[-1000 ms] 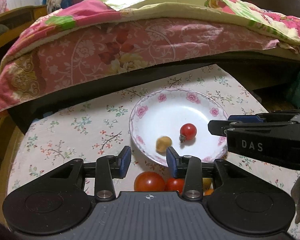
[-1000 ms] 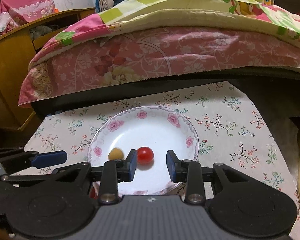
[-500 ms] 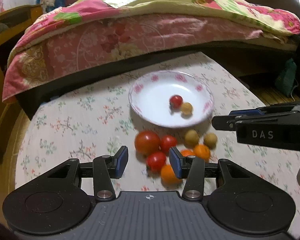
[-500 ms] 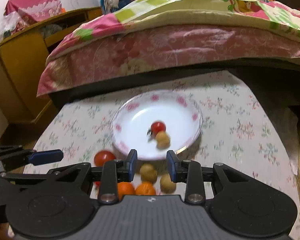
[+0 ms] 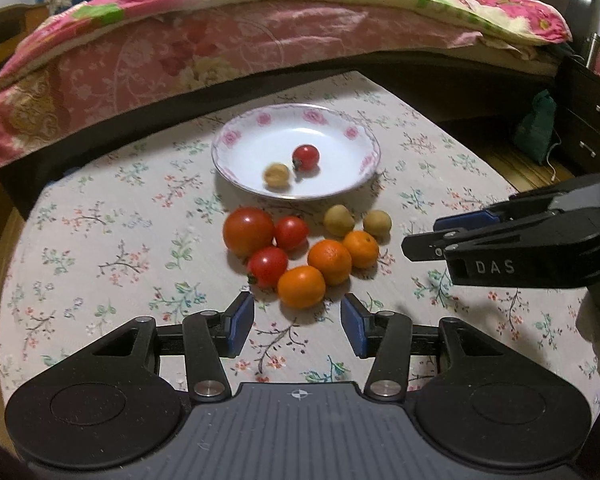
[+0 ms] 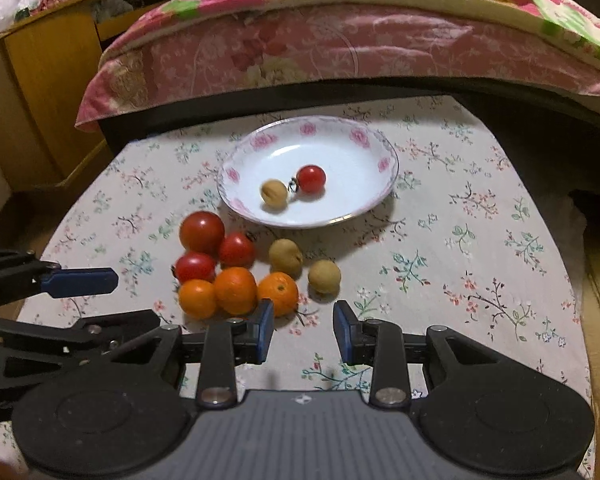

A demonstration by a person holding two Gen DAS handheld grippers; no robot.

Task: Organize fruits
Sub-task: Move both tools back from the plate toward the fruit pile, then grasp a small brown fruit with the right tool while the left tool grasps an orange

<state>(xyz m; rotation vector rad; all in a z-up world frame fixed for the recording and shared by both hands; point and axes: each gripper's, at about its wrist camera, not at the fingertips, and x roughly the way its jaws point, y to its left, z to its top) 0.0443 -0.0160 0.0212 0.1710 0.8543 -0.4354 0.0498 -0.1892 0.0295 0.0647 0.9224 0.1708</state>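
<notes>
- Left claw and right claw: both part-open, empty; left jaws just widened
- Step: between picks; white rose-rimmed plate holds two fruits
- Next: centre jaws over near orange mandarin

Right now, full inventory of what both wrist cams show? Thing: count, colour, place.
plate: 1, white with pink flowers, far middle of table.
cherry tomato in plate: 1, red, beside the longan.
longan in plate: 1, tan, near side of plate.
tomatoes on cloth: 3, red, one larger, left of cluster in front of plate.
oranges: 3, orange, nearest row of cluster.
longans on cloth: 2, tan, right of cluster, near plate rim.
tablecloth: 1, pale floral, covers table.
bed quilt: pink floral, behind table.
wooden cabinet: 1, brown, far left.
left tongs: blue pads, open, empty, just been opening.
right tongs: blue pads, open, empty.
</notes>
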